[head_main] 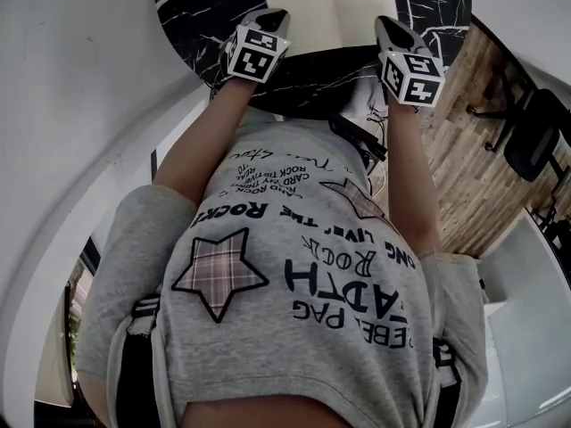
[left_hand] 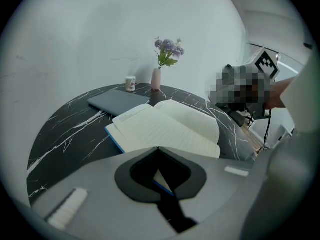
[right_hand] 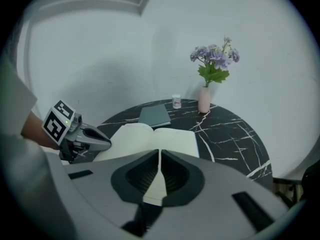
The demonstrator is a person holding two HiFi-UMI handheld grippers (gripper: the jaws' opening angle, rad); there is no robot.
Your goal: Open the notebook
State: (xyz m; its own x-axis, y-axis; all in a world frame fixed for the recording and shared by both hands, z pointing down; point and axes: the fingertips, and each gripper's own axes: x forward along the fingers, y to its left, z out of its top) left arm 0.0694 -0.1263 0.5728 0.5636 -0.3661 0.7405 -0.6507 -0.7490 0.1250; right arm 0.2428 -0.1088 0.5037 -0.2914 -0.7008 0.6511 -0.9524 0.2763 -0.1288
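Note:
The notebook (left_hand: 165,126) lies open on the round black marble table (left_hand: 70,134), its lined white pages facing up and a blue cover edge showing at its left. In the head view the notebook (head_main: 308,7) sits between the two grippers at the table's near side. My left gripper (left_hand: 158,149) hovers over the notebook's near edge with its jaws together and nothing in them. My right gripper (right_hand: 160,152) is also shut and empty, held above the near right part of the notebook (right_hand: 155,139). The left gripper (right_hand: 107,144) shows at the notebook's left in the right gripper view.
A closed grey book or laptop (left_hand: 117,102) lies beyond the notebook. Behind it stand a small jar (left_hand: 130,83) and a pink vase with purple flowers (left_hand: 156,79) by the white wall. A black chair (head_main: 535,132) stands on the wooden floor at the right.

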